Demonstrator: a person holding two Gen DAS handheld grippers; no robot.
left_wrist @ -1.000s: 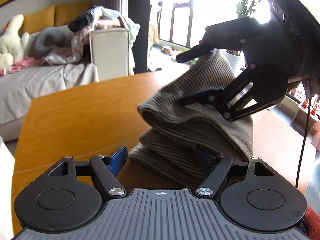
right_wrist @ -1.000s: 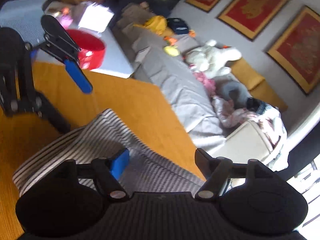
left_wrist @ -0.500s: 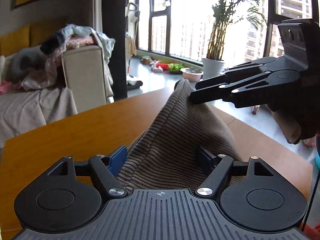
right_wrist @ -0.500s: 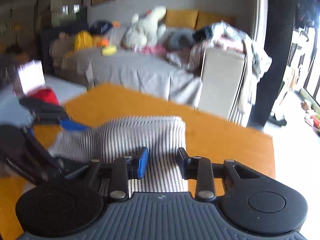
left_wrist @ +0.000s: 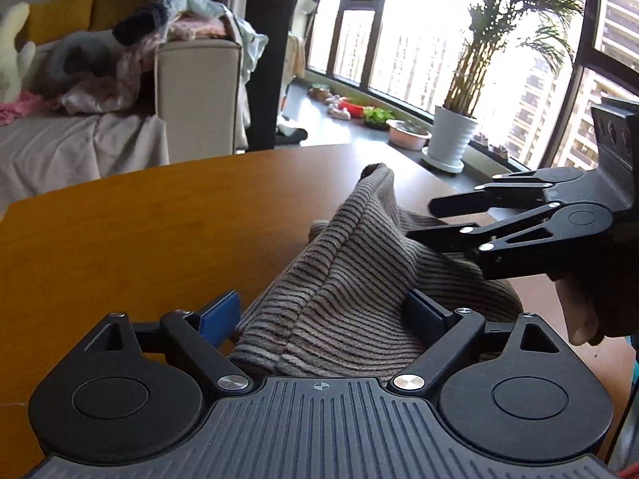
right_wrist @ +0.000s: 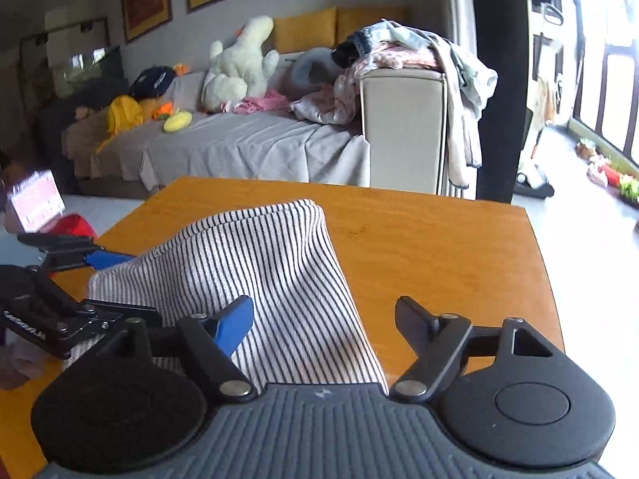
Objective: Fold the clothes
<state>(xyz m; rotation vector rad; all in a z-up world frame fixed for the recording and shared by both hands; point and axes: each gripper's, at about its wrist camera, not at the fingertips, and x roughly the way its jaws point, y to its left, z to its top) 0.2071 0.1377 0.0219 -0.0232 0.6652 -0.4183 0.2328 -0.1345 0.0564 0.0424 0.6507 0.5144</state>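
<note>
The striped garment lies bunched on the wooden counter, doubled over into a thick bundle with one corner poking up at its far end; in the right wrist view its top layer shows as a fairly smooth folded panel with a rounded far edge. Judging from this, at least one fold is in, but the bundle is lumpy and uneven, so flattening, squaring the edges and probably one more fold are left. The left gripper sits at the near end of the cloth with its jaws opening, spread wide to either side of the fabric, the blue pads not pressing on it. The right gripper also has its jaws opening; the cloth lies between them close to the left, blue pad, the right one standing clear over bare wood, so nothing is held. In the left wrist view the right gripper hovers just over the right side of the bundle. The counter is otherwise bare, orange-brown wood with a rounded far edge. Beyond it stands a sofa under a grey cover, heaped with loose clothes on its armrest, a white plush toy and yellow cushions, with framed pictures on the wall. To the right, tall windows and a potted palm.
</note>
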